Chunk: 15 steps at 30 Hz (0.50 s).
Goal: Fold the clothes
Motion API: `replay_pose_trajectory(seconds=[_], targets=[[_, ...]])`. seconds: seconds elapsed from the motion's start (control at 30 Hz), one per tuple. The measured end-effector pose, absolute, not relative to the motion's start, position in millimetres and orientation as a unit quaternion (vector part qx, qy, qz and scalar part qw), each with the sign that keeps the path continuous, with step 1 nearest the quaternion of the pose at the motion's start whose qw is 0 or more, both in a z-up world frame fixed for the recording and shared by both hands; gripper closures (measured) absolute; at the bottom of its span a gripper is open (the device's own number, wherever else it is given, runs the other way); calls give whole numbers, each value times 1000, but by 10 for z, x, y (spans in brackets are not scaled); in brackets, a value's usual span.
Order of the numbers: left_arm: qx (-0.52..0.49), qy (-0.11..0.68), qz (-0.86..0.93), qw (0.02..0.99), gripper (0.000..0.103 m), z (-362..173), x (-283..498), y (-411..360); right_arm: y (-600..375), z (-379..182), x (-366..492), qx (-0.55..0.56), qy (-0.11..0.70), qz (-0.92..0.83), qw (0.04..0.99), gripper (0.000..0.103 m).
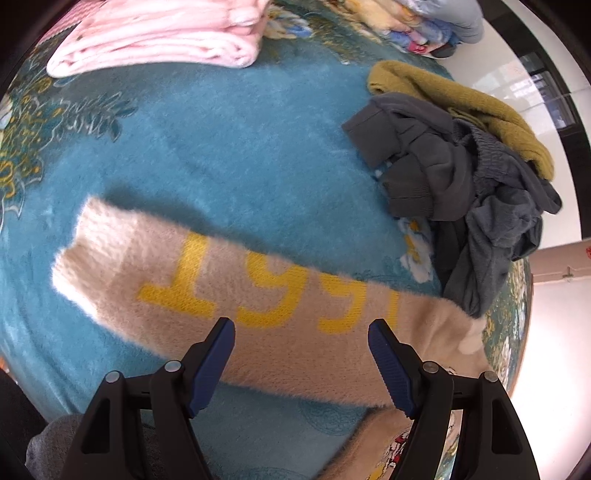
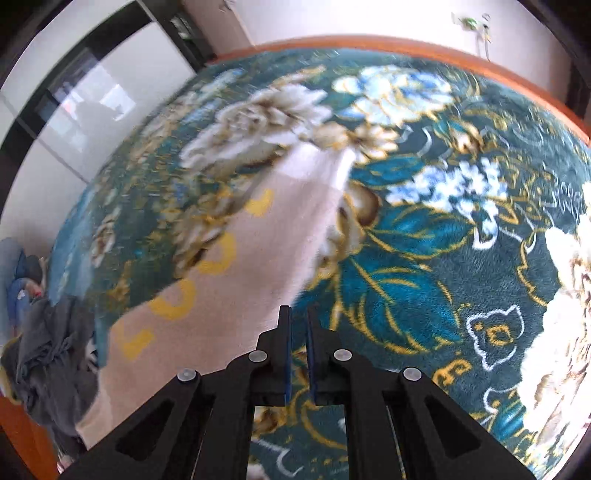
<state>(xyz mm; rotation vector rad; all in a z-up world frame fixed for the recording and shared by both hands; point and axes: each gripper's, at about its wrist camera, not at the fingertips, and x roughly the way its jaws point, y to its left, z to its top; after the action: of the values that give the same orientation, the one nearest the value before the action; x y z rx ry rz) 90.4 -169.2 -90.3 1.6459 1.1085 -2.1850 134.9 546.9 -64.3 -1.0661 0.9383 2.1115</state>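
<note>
My left gripper (image 1: pixel 301 330) hangs wide open over the beige garment (image 1: pixel 236 291) with yellow lettering, which lies stretched across the teal floral blanket (image 1: pixel 221 147); my right gripper (image 2: pixel 299 317) is nearly closed, and whether it pinches the garment's edge I cannot tell through the blur; crumpled grey clothes (image 1: pixel 461 192) lie nearby, folded pink fabric (image 1: pixel 159 33) beyond.

Sleeve (image 1: pixel 229 288) across blanket (image 1: pixel 229 147), folded stack (image 1: pixel 159 33) behind, crumpled pile (image 1: pixel 461 177) right
</note>
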Motion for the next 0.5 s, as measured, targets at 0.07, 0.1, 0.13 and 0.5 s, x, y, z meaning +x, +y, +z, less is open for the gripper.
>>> replay_pose_trajectory(seconds=[0.07,0.1,0.13,0.5], targets=[[559,390,-725,98,25,-943,923,-1653,5287,-474,1355,-393,332,814,268,88],[560,399,-719,96,25,-960,933,-1619,5171,-458,1341,-398,326,820,251,84],[562,406,-714,94,25,-975,942,-1577,5054,-447,1326,-404,320,825,233,77],[616,371,-695,1,25,-929,838,-847,4149,-554,1192,-462,279,835,105,71]])
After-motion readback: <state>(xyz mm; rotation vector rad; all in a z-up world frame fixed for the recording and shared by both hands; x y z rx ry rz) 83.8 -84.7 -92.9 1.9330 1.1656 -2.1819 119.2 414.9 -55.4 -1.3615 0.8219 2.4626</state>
